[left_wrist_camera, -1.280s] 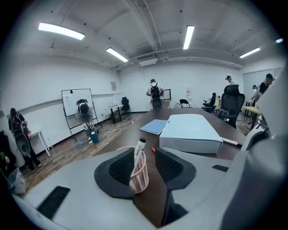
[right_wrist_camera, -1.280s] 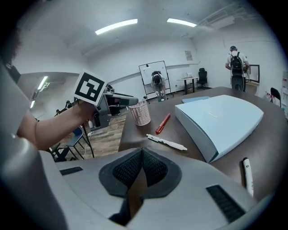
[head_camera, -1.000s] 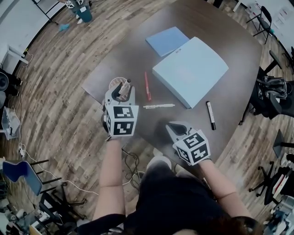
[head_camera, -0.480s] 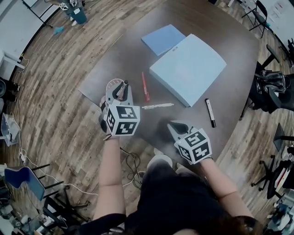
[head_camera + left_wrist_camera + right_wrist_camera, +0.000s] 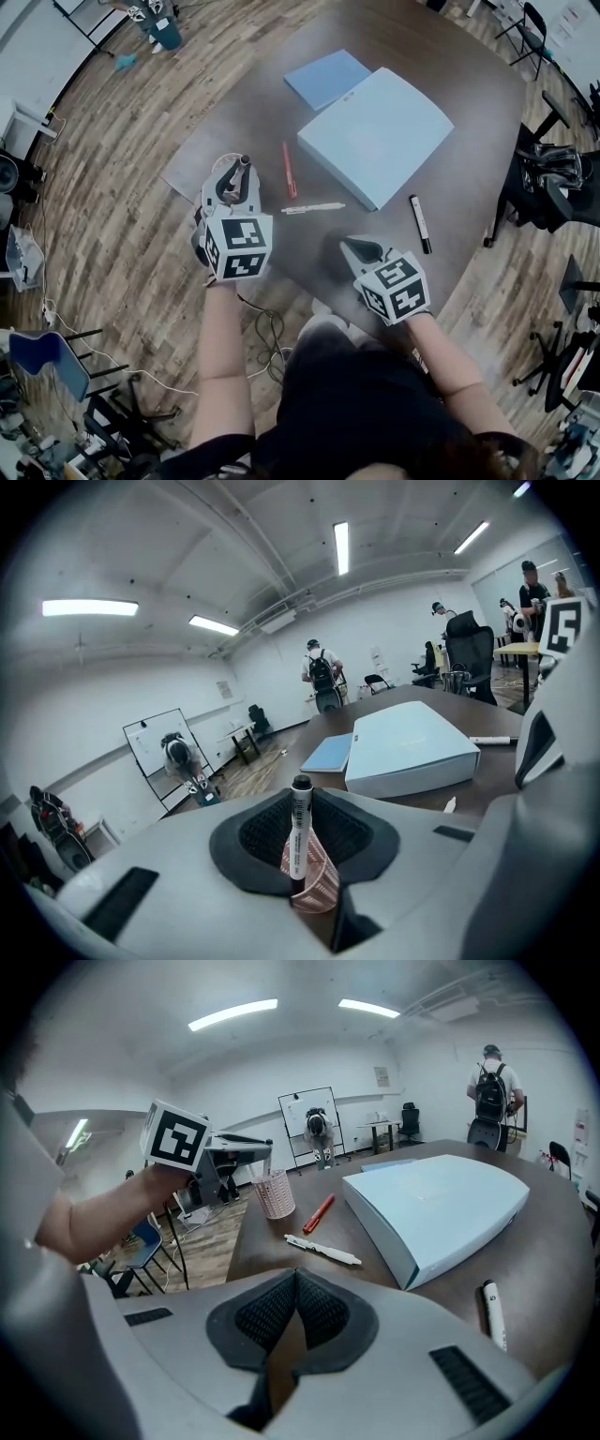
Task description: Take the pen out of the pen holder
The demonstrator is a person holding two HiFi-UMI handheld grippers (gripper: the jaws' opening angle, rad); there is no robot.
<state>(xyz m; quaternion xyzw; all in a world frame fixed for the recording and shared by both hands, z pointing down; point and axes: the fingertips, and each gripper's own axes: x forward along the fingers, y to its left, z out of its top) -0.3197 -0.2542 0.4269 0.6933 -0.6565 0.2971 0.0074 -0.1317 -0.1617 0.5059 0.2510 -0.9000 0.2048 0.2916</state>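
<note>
The left tongs point(image 5: 302, 850), jaws just closing in, pinch the white, black-capped marker pen point(image 5: 300, 810). It stands upright, lower end in the pink mesh pen holder point(image 5: 319, 885); clearing means straight up. The right tongs point(image 5: 292, 1330) are farther, closed on nothing.

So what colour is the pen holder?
Pink mesh; the pen holder shows best in the right gripper view.

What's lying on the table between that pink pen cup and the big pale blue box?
Two pens lie there: a red pen and a white pen, between the pink pen cup and the pale blue box. The right gripper view shows it best.
</note>
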